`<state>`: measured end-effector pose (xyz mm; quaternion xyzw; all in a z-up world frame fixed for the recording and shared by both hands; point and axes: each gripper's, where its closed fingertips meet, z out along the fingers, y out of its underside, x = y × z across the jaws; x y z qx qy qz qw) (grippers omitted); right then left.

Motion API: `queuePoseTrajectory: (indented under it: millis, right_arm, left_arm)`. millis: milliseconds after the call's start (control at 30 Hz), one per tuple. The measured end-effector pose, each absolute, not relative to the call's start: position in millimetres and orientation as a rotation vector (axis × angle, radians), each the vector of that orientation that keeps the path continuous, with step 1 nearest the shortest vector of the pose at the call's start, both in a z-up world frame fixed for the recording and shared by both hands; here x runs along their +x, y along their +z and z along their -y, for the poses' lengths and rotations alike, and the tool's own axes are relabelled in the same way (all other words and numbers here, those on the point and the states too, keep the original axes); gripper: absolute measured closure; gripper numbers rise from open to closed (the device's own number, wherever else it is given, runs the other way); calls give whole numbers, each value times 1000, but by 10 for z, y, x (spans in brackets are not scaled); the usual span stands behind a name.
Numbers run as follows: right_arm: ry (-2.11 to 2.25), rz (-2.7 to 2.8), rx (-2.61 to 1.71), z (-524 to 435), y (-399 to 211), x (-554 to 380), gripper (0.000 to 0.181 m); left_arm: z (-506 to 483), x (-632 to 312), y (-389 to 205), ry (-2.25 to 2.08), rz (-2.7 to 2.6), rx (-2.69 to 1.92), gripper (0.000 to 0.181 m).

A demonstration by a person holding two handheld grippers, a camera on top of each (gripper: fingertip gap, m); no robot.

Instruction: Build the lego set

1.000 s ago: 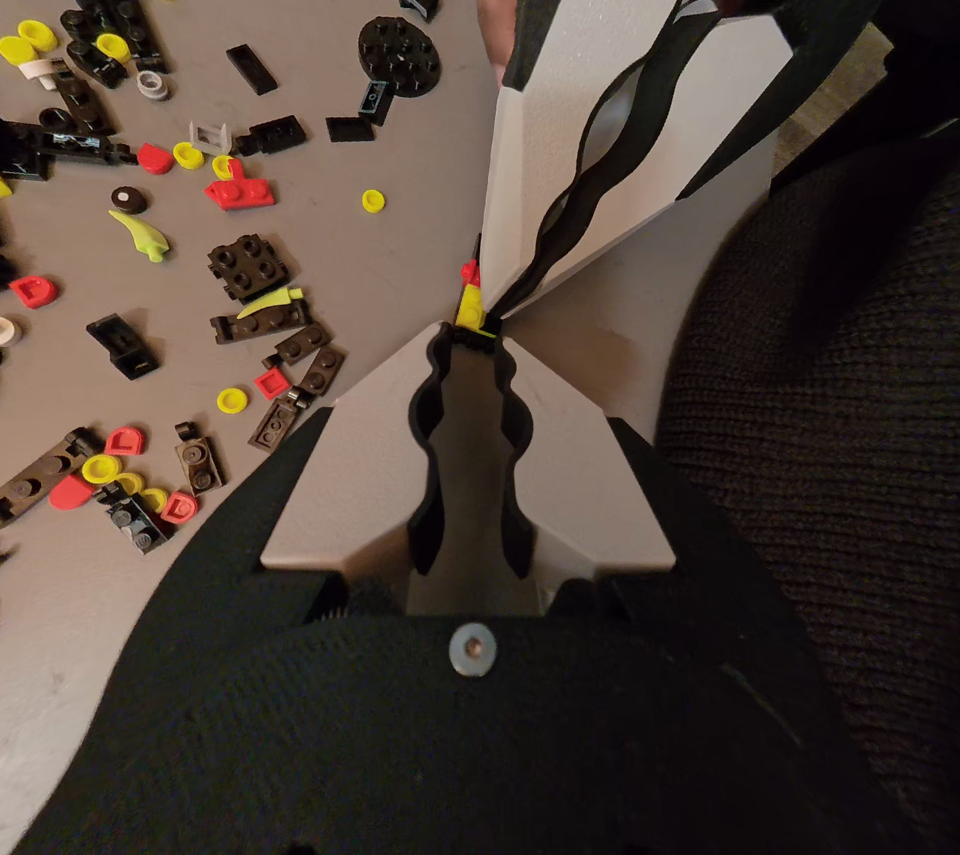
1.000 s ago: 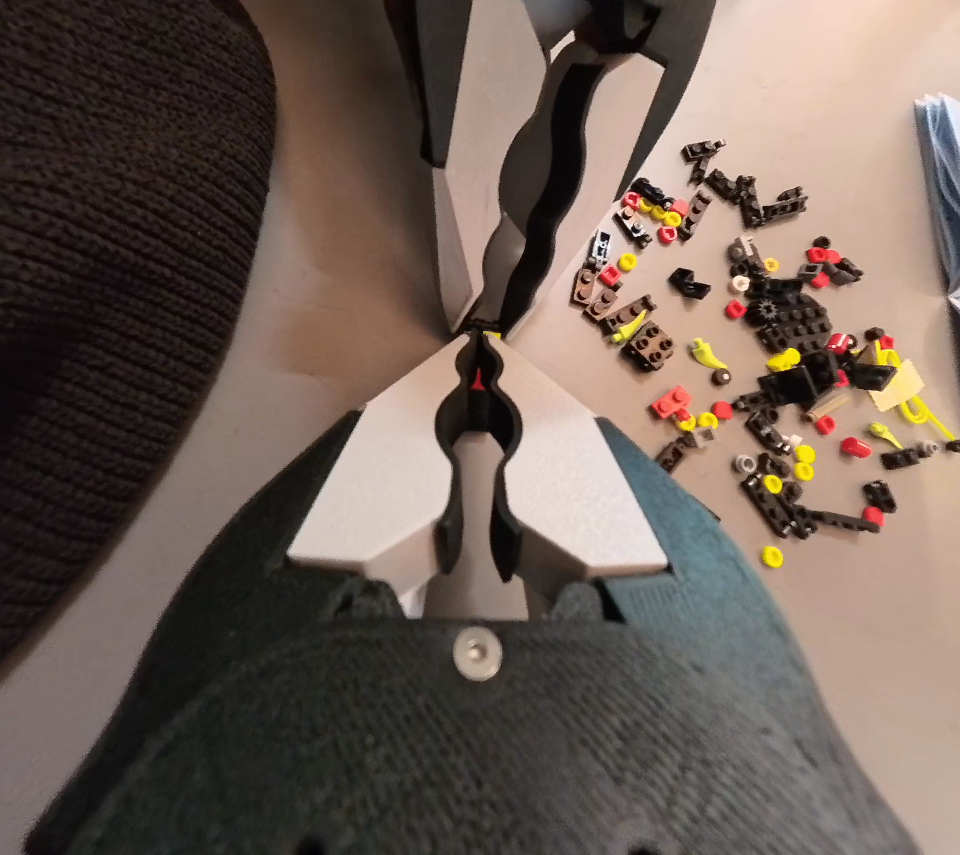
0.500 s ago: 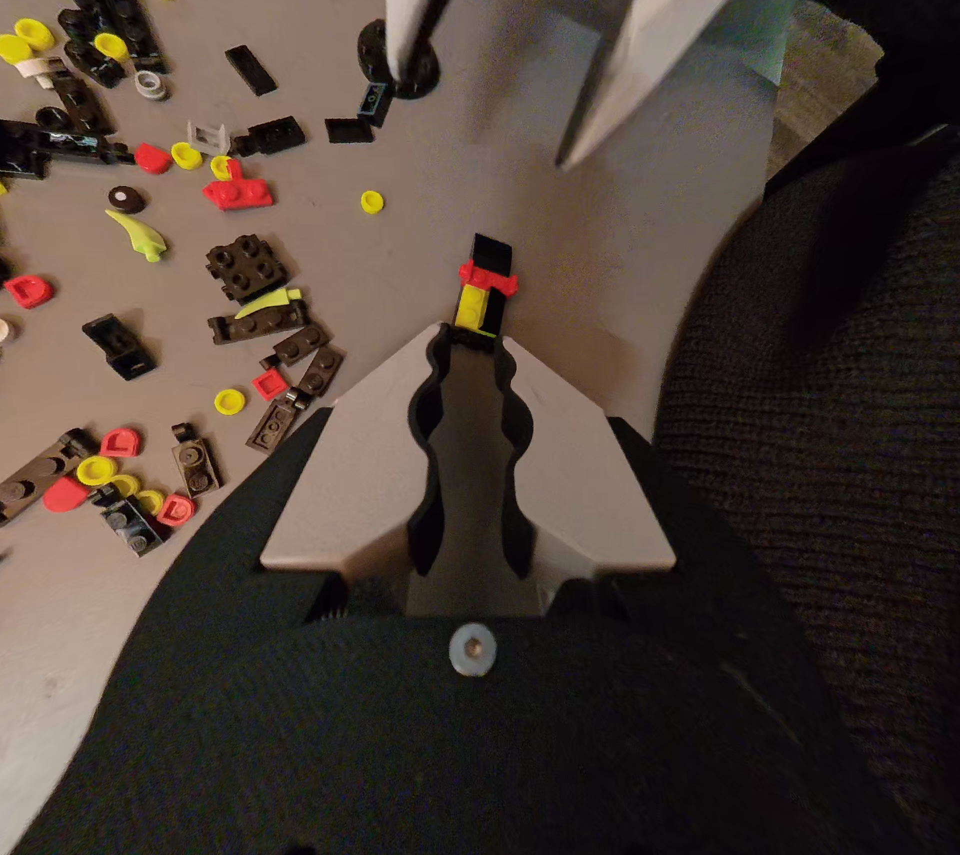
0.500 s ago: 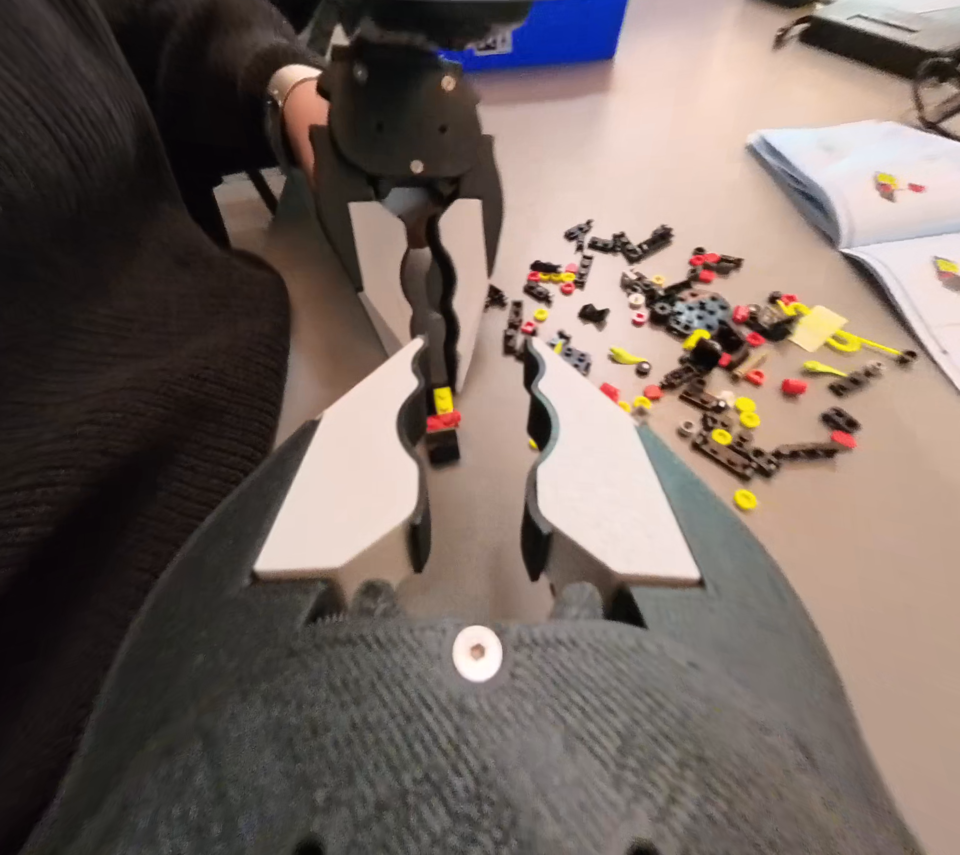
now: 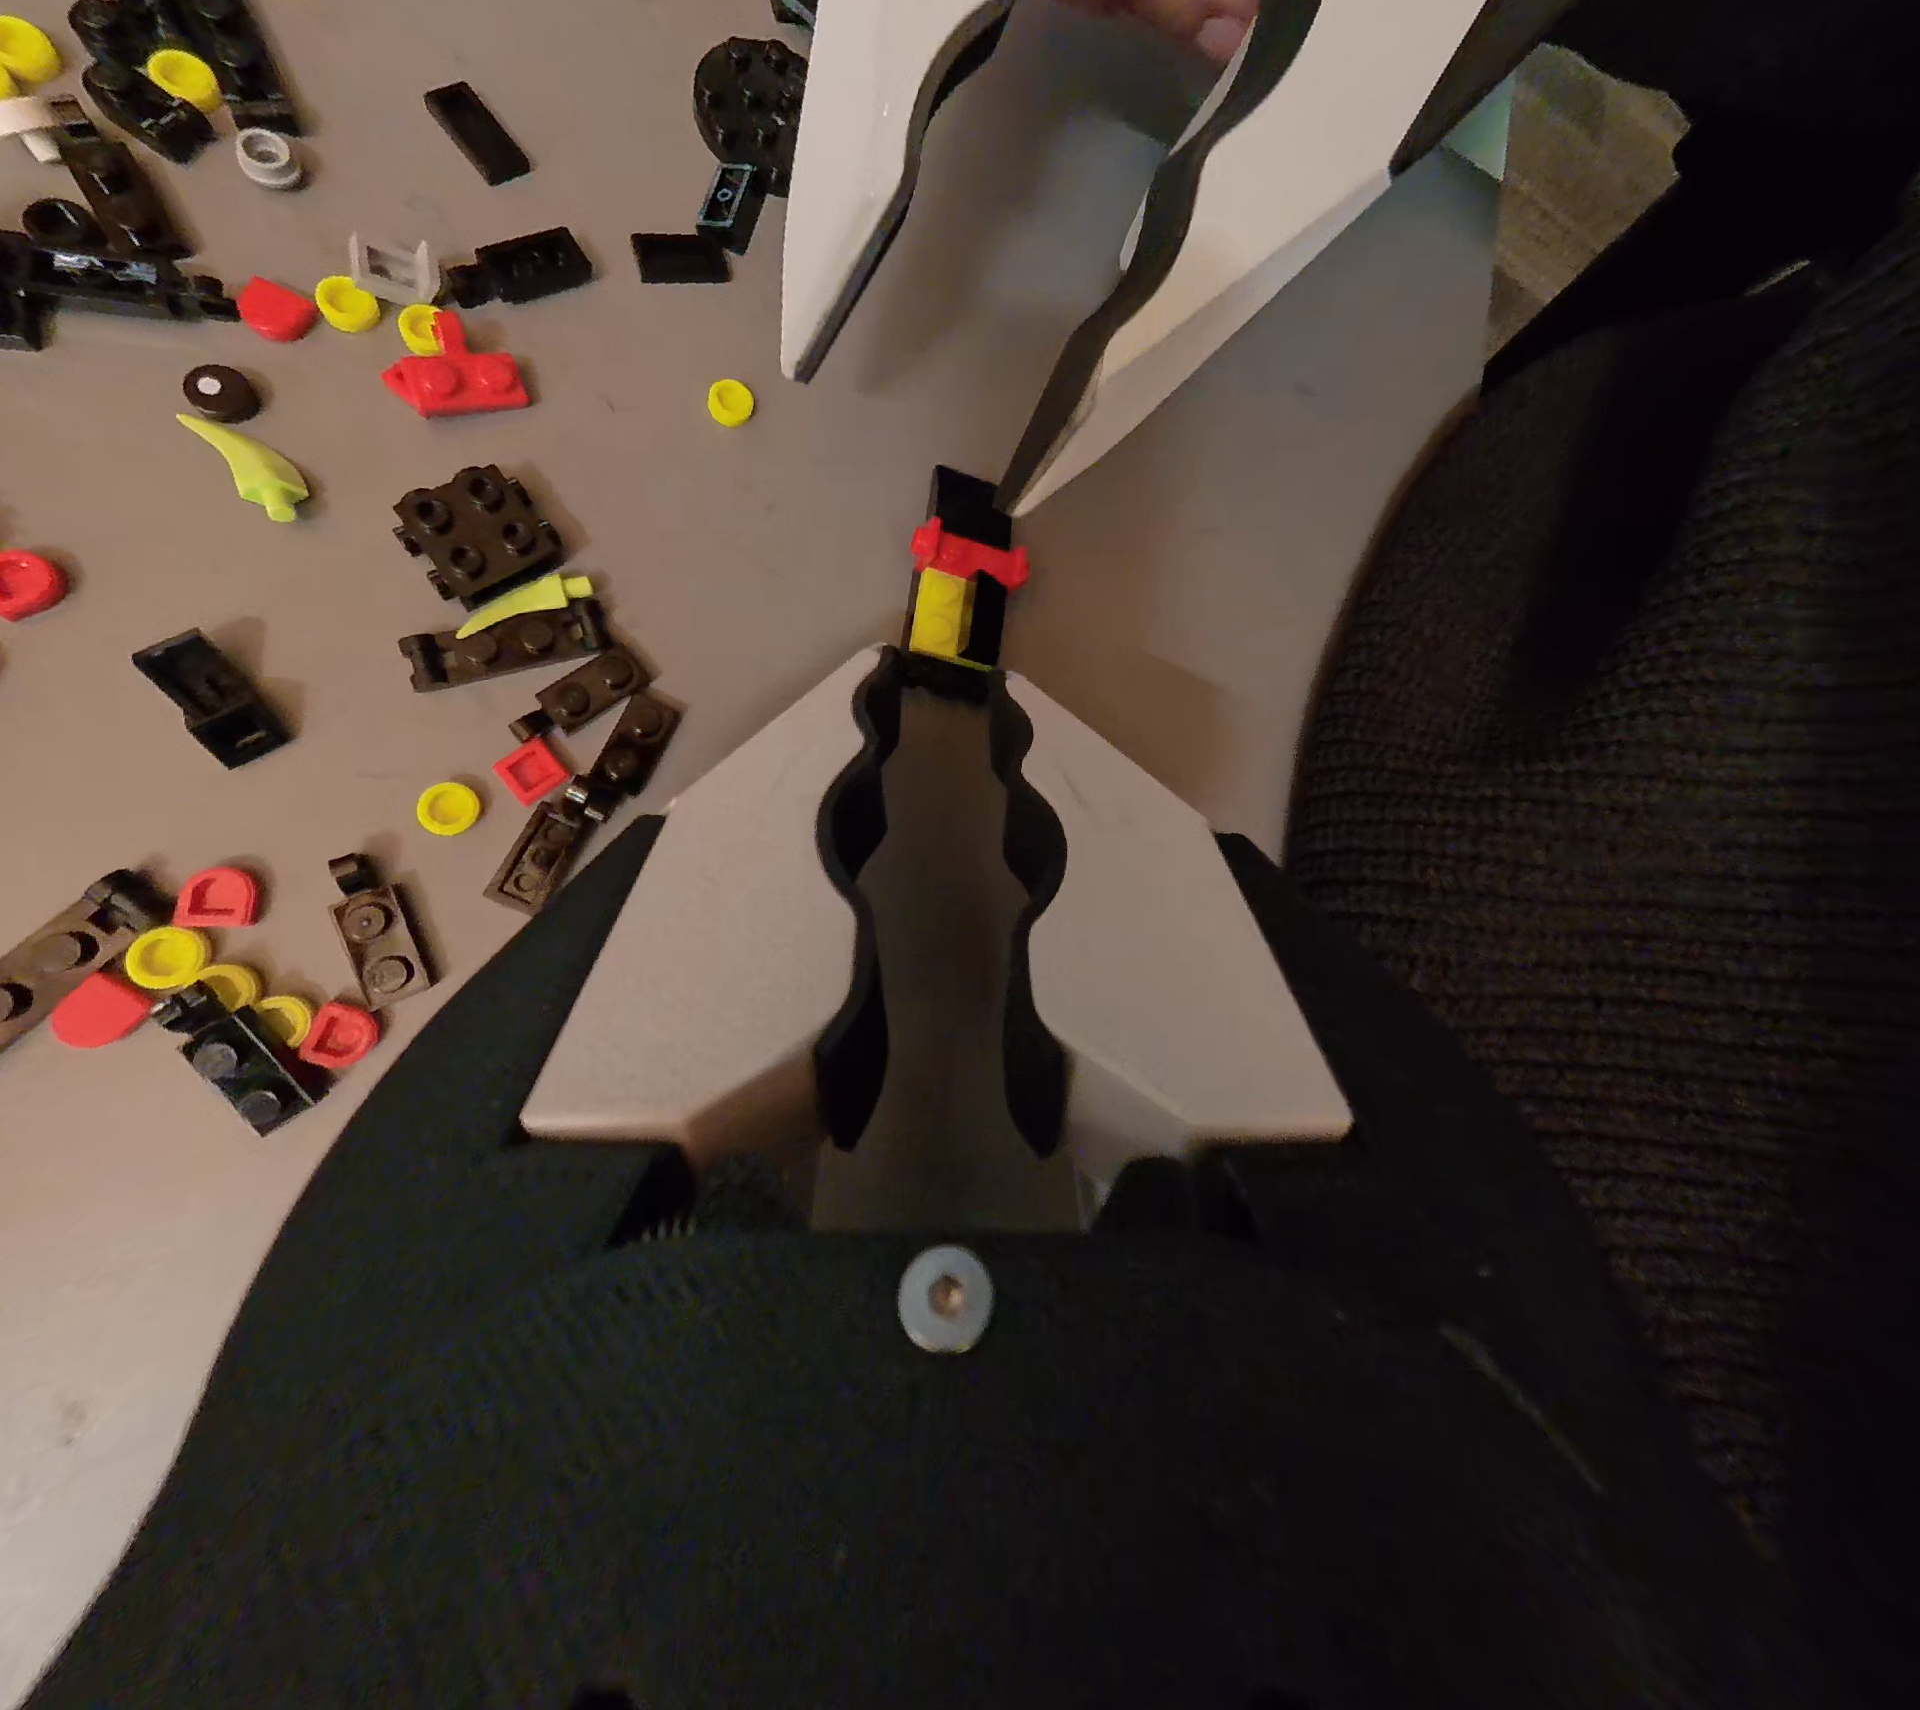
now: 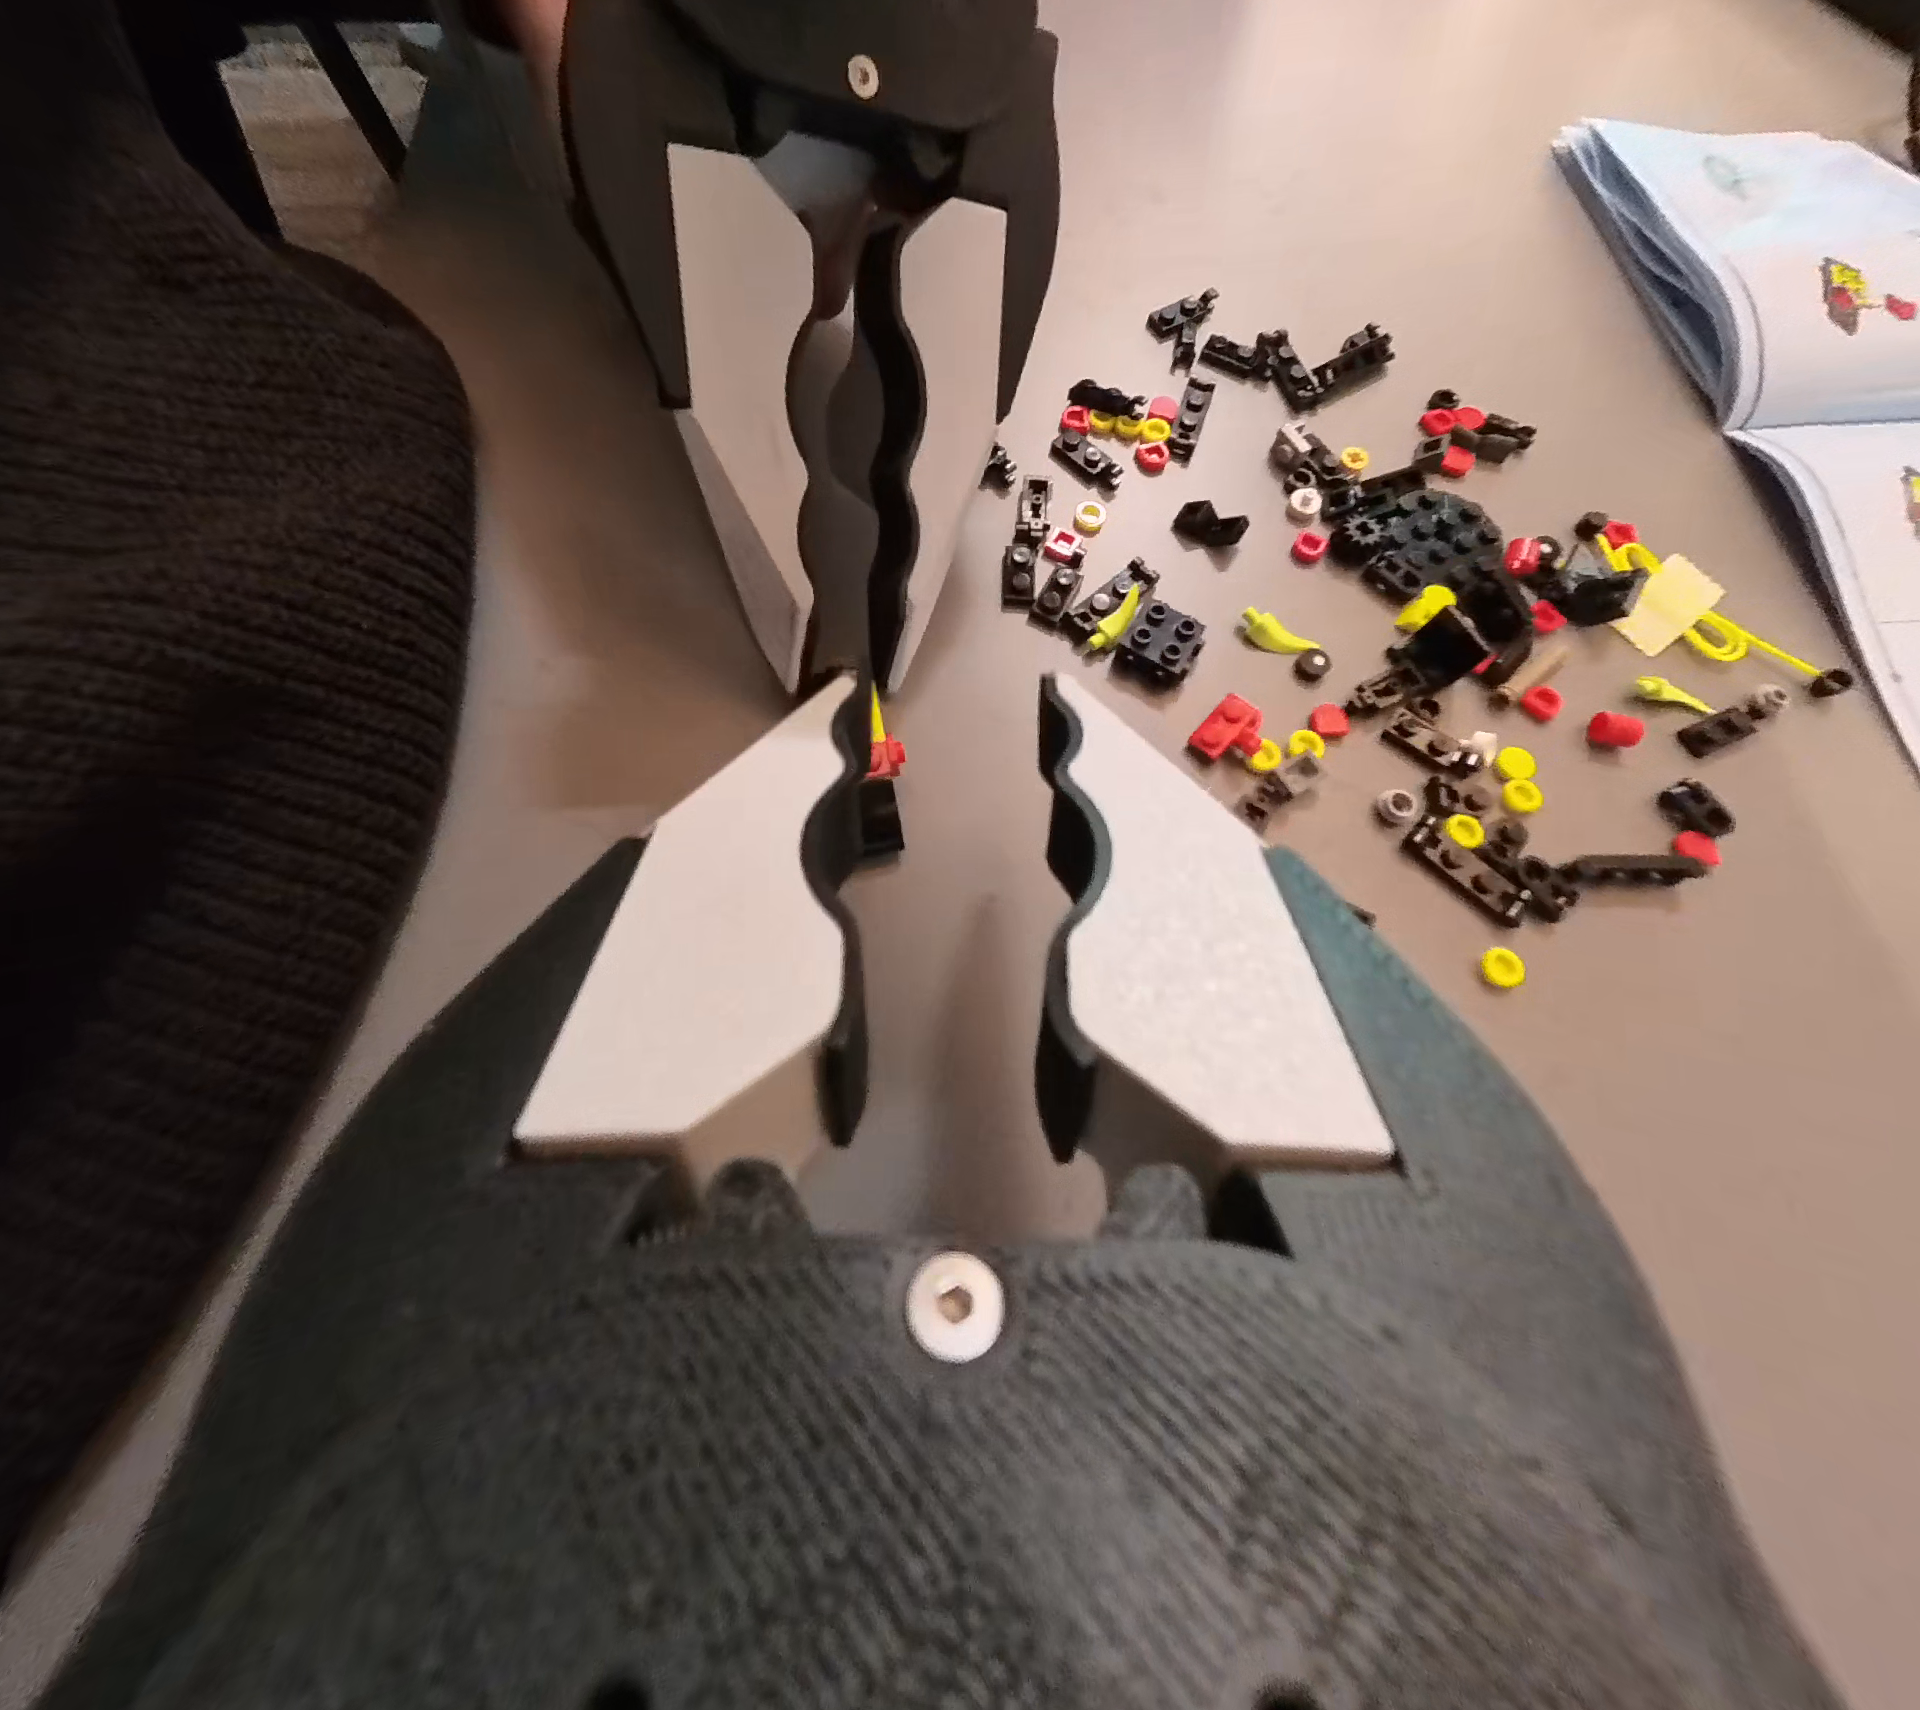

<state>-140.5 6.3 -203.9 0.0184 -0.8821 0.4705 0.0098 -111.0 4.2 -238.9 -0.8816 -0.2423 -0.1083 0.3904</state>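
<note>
My left gripper [image 5: 940, 673] is shut on one end of a small lego assembly [image 5: 961, 580] of black, yellow and red pieces, held just above the grey table [image 5: 665, 507]. My right gripper [image 6: 945, 689] is open. Its left finger [image 6: 727, 881] lies against the free end of the assembly [image 6: 881, 777]. In the left wrist view the right gripper [image 5: 904, 439] comes in from the top, one fingertip touching the assembly's black end. In the right wrist view the left gripper [image 6: 847, 673] points down at the assembly from behind.
Several loose black, red and yellow lego pieces [image 5: 312, 517] lie on the table, also seen in the right wrist view [image 6: 1403, 621]. An open instruction booklet [image 6: 1766, 289] lies at the far right. A person's dark knitted sleeve [image 6: 208, 621] is close by [image 5: 1610, 725]. The gap from one gripper's tips to the other's is roughly 5 cm.
A second ago both grippers were shut on the assembly. The right gripper opened and pulled away, then came back open beside the assembly's free end. The left gripper kept its hold.
</note>
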Motion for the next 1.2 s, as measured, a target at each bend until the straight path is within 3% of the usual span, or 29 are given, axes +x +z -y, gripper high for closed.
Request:
queuePoseTrajectory:
  millis: [800, 1200]
  right_arm:
    - [1455, 2829, -13, -98, -2130, -1427, 171]
    - [1446, 2825, -25, -106, -2130, -1448, 172]
  left_arm:
    - [-36, -1122, -2389, -279, 601, -2233, 166]
    - [-29, -1141, -2362, -272, 603, -2222, 165]
